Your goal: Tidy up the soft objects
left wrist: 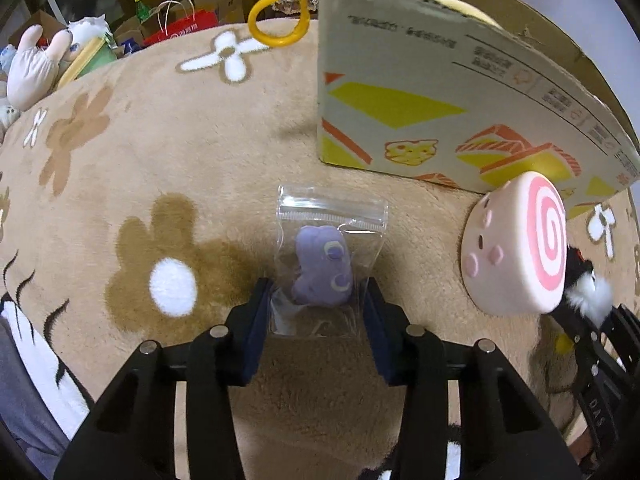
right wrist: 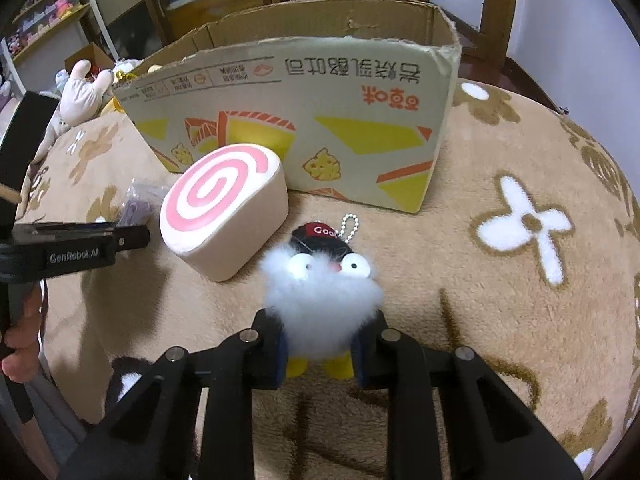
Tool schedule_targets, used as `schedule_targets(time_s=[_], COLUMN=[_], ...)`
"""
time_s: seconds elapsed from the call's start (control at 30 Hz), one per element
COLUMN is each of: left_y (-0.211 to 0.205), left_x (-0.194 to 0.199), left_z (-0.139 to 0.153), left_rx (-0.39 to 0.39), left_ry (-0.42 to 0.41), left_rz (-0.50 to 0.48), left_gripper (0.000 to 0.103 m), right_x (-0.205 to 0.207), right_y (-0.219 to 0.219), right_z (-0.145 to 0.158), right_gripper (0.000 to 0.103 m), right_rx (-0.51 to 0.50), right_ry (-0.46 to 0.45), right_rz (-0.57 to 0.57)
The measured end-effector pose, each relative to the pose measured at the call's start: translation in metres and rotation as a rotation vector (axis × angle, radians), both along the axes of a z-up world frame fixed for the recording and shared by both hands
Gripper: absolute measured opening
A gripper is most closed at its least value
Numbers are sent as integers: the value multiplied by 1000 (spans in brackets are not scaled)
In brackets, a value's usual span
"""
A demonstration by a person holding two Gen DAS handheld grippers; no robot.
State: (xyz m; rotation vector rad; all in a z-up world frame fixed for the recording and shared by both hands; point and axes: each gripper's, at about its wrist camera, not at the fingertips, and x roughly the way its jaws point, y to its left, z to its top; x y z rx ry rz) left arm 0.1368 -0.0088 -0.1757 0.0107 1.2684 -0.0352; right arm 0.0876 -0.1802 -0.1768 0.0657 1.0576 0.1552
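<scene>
My left gripper (left wrist: 318, 300) has its fingers on both sides of a clear zip bag (left wrist: 328, 240) holding a small purple soft toy (left wrist: 324, 268); the bag lies on the brown flower blanket. My right gripper (right wrist: 318, 344) is closed on the lower body of a fluffy white penguin keychain (right wrist: 320, 292) with a black cap and bead chain. A pink-swirl roll-cake squishy (right wrist: 224, 216) stands between the two, near the cardboard box (right wrist: 304, 120); it also shows in the left wrist view (left wrist: 516, 248). The left gripper shows in the right wrist view (right wrist: 80, 244).
The open cardboard box (left wrist: 440, 100) stands at the back of the blanket with something yellow inside. A yellow plastic clip (left wrist: 280, 12) hangs near its corner. Plush toys (left wrist: 36, 64) and bags lie beyond the blanket's left edge. Shelves and furniture stand behind.
</scene>
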Motion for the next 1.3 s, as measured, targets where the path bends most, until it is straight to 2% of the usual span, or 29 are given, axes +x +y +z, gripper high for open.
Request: schedule_targets(time_s=[0.23, 0.4, 0.53, 0.7, 0.9, 1.3], left_y=[-8, -17, -12, -17, -20, -37], left_x=[-20, -39, -46, -50, -45, -19], left_z=[30, 68, 97, 123, 136, 148], left_rx=[2, 12, -36, 4, 5, 35], left_ry=[-95, -237, -322, -415, -473, -541], left_rz=[-6, -36, -22, -56, -77, -124], left_gripper=[43, 43, 43, 43, 43, 43], right_x=[-6, -13, -17, -17, -12, 12], right_y=[-12, -16, -20, -21, -23, -26], right_z=[20, 48, 69, 98, 113, 115], right_gripper=[25, 25, 25, 25, 25, 25], right_rx=[50, 59, 90, 130, 142, 152], right_ry=[-66, -150, -213, -290, -341, -375], right_rz=[-23, -9, -12, -7, -7, -13])
